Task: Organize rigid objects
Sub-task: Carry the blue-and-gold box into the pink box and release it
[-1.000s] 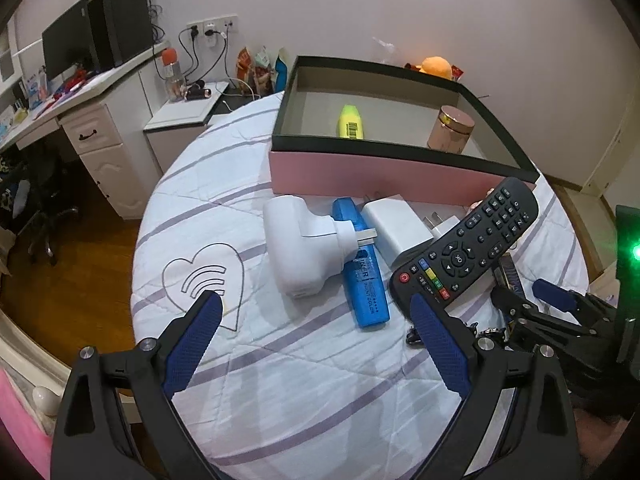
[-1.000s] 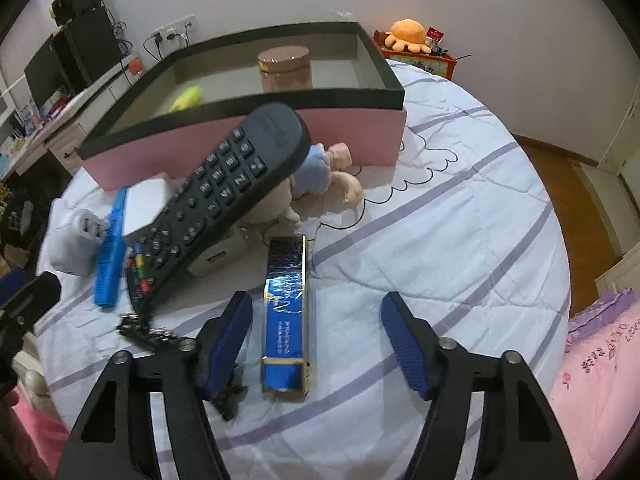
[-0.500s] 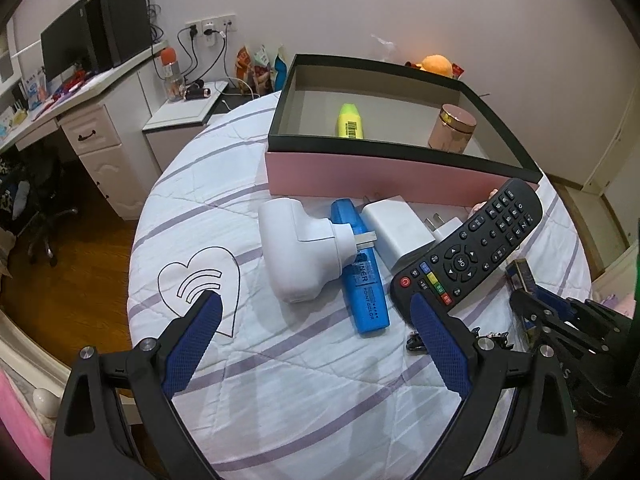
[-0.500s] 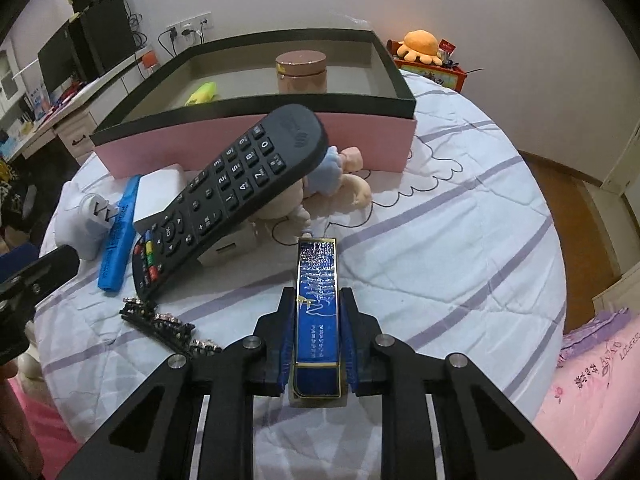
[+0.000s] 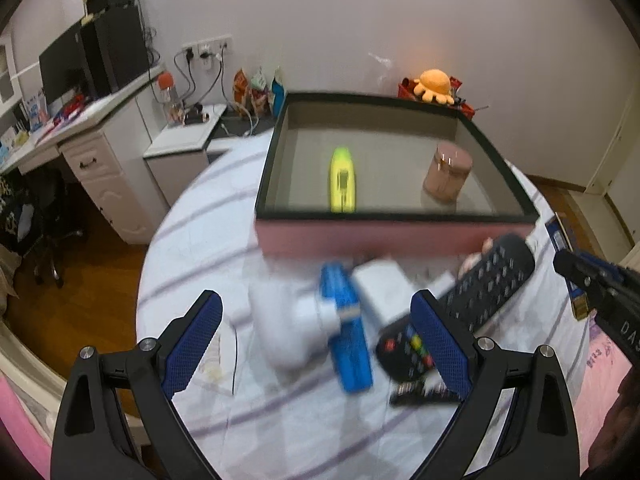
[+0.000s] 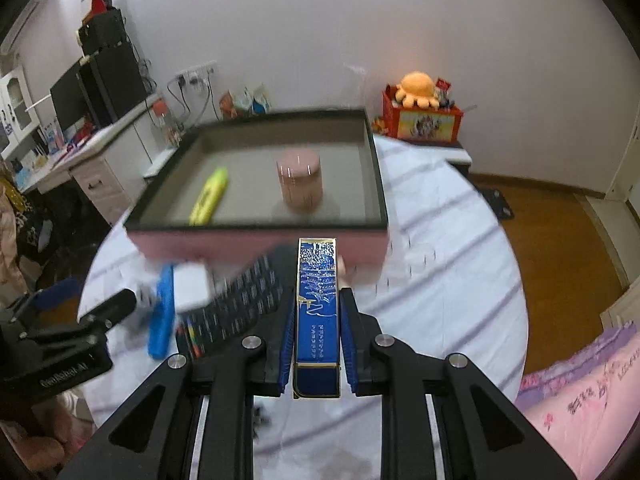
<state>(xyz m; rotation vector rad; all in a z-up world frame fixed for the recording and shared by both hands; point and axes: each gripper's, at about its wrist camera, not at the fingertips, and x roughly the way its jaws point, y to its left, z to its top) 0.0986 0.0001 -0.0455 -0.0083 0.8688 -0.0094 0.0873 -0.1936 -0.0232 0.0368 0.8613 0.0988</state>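
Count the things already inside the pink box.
2: a yellow marker lying at the left of the pink box, and a pink jar standing near its middle. Nothing else shows inside.

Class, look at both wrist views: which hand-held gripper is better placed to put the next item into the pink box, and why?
The right hand-held gripper. It is shut on the blue box, pointed toward the pink box. The left hand-held gripper is open and holds nothing.
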